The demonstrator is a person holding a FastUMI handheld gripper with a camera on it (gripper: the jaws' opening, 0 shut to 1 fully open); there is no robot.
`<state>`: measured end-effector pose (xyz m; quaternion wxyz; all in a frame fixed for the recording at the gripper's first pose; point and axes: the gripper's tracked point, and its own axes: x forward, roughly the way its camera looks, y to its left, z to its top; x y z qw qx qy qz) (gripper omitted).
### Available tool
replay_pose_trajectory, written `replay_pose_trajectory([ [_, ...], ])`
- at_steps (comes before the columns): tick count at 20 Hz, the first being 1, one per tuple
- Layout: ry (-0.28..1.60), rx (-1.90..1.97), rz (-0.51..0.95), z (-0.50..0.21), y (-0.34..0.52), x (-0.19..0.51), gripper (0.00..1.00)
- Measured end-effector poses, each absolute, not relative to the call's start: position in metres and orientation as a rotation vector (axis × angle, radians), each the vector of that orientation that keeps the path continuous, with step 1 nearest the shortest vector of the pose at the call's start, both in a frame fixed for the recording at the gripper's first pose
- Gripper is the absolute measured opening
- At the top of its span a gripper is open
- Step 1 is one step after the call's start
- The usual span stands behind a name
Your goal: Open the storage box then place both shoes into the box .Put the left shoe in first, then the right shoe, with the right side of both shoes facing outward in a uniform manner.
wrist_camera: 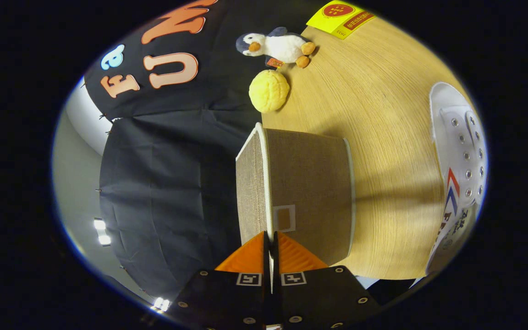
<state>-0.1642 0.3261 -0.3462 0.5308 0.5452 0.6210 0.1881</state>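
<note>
Now box-opening step: gripper (271, 238) fingers pressed together, pinching white-trimmed lid edge of storage box (310, 183) just ahead. White shoe (461, 151) right of box on table (383, 105). Next, judged: swing lid open.

Bright, sharp center; fisheye warp at edges; box (310, 192) shadow on table (383, 114).
</note>
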Motion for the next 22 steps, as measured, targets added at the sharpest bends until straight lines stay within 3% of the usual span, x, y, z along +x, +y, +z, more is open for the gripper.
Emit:
replay_pose_trajectory([
  [4, 1.493, 1.249, 0.426, -0.347, 0.325, -0.162, 0.01],
  [13, 1.345, 1.247, 0.578, -0.274, 0.336, -0.124, 0.01],
  [22, 1.232, 1.065, 0.721, -0.214, 0.402, -0.077, 0.03],
])
